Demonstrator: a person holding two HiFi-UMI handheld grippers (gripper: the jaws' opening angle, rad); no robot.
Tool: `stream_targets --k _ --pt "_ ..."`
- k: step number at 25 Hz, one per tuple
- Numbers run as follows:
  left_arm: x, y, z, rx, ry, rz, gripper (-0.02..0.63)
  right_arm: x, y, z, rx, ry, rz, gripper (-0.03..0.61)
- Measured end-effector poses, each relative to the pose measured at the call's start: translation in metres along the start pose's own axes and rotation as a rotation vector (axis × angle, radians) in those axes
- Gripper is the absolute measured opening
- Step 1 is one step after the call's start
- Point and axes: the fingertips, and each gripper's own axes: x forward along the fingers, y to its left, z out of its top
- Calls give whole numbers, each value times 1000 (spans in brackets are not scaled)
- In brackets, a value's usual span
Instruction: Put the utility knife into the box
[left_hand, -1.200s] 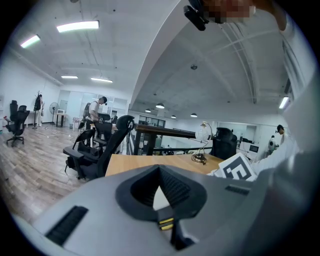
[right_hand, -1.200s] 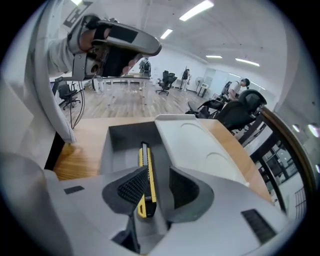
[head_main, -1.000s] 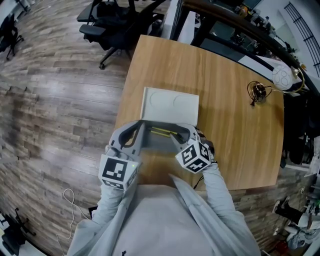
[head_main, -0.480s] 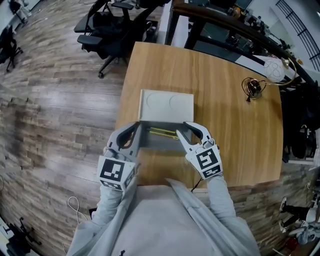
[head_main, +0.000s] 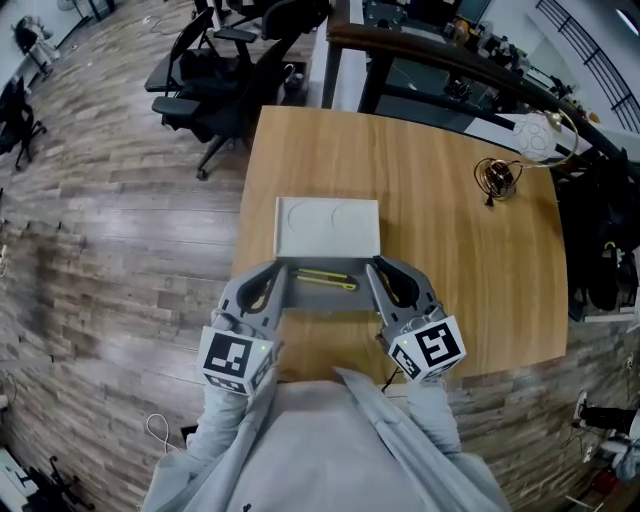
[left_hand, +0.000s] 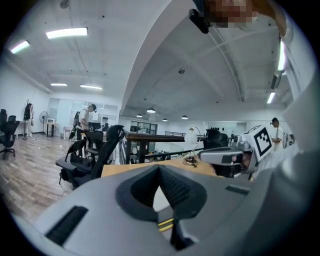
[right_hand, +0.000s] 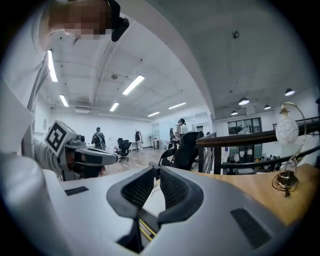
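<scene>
The utility knife (head_main: 325, 278) is showing as a slim yellow bar with a dark stripe along it, lying flat and crosswise inside the grey tray of the box (head_main: 330, 302). The box is sitting on the wooden table (head_main: 450, 220), with its white lid (head_main: 327, 226) lying open at the tray's 12 o'clock.

The left gripper (head_main: 280, 268) is reaching in from the tray's 8 o'clock. Its jaws are clenched tip to tip with nothing between them, and only the lid and the knife's yellow edge are showing through the gap behind the tips.

The right gripper (head_main: 372, 266) is reaching in from 4 o'clock. Its jaws are closing, the tips coming together on nothing. Neither gripper is touching the knife, which is resting between the two sets of tips.
</scene>
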Motion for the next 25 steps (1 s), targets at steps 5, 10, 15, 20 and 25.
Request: stream_targets --k 5,10,15,20,25 --pt "2 -7 10 -15 -23 -12 18 -14 0 17 14 -62 -31 33" --pt "4 -11 13 -24 -44 -12 20 -25 -3 18 20 -71 -65 17" --pt "0 -14 12 -34 -51 -12 19 -36 -2 17 33 -69 -86 17" --pt "-4 -16 11 -35 -54 -12 20 -41 -2 14 32 -64 -98 17" --pt "-4 -18 12 -31 -57 -17 20 -41 -3 13 18 -51 -103 17"
